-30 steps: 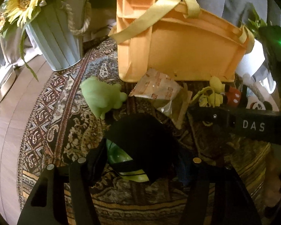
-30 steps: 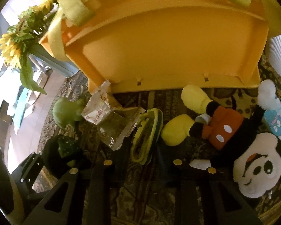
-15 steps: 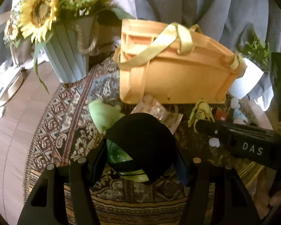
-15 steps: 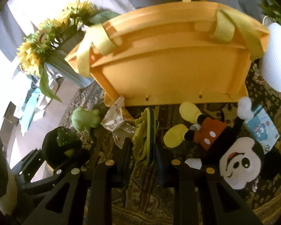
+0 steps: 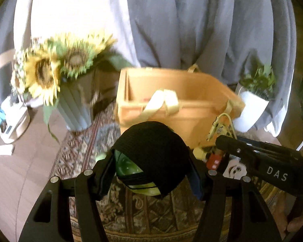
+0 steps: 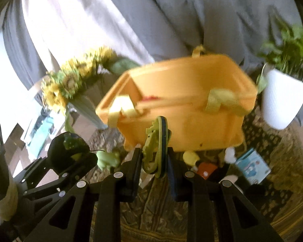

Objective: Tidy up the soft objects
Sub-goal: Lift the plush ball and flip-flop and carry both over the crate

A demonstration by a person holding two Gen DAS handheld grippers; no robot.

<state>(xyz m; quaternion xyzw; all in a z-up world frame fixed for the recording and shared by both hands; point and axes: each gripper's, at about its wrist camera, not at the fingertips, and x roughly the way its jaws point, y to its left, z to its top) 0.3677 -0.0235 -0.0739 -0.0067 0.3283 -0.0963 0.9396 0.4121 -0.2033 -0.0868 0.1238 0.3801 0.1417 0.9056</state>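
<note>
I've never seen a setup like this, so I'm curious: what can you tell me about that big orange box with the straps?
The orange storage bin looks like rigid moulded plastic, rectangular, open at the top, with a stepped rim. Pale yellow fabric straps hang over its near edge. It stands upright on the patterned rug, between the sunflower vase and the white plant pot. Something red shows inside, too blurred to name. Neither gripper touches it.

Sunflowers [image 5: 50, 68] and orange bin [image 6: 183, 100] smear with blur (bin's contents unreadable).
</note>
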